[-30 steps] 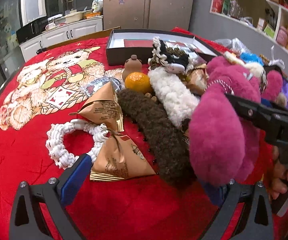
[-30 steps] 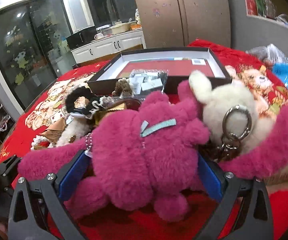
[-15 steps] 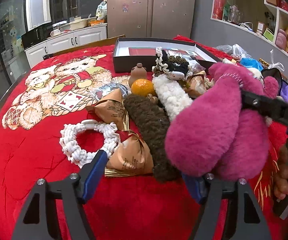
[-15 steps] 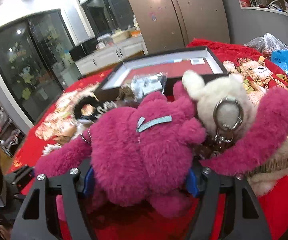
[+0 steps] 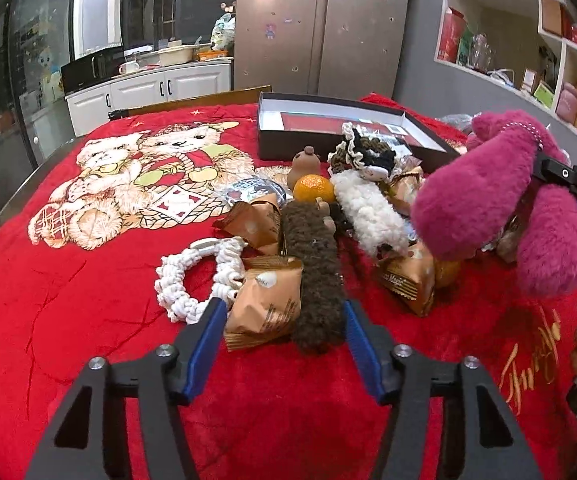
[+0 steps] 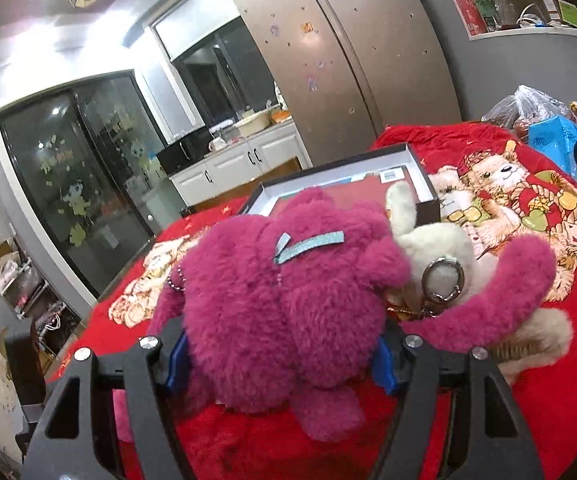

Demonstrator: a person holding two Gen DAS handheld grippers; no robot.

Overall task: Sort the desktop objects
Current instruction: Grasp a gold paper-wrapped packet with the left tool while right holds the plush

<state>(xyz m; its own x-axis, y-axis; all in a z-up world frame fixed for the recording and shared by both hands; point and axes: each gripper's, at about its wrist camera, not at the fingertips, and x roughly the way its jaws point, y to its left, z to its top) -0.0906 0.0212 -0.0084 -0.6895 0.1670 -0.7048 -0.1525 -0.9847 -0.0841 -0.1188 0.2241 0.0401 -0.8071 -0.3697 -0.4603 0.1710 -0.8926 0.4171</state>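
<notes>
My right gripper (image 6: 280,352) is shut on a magenta plush bear (image 6: 284,304) and holds it lifted off the red cloth; the bear also shows at the right of the left wrist view (image 5: 488,204). A cream plush with a metal ring (image 6: 440,264) hangs against it. My left gripper (image 5: 280,320) is open and empty, its fingers either side of a gold snack packet (image 5: 264,304) and a brown fuzzy hair clip (image 5: 312,264). An open dark box (image 5: 340,128) stands at the back.
On the red blanket lie a white rope ring (image 5: 192,276), an orange (image 5: 313,189), a white fuzzy clip (image 5: 368,208), a small brown figurine (image 5: 306,162) and more gold packets (image 5: 408,276). Bags (image 6: 544,120) sit at the far right.
My right gripper has risen with the magenta bear, tilting up and away from the pile. My left gripper has drawn back and up, with its jaws narrower.
</notes>
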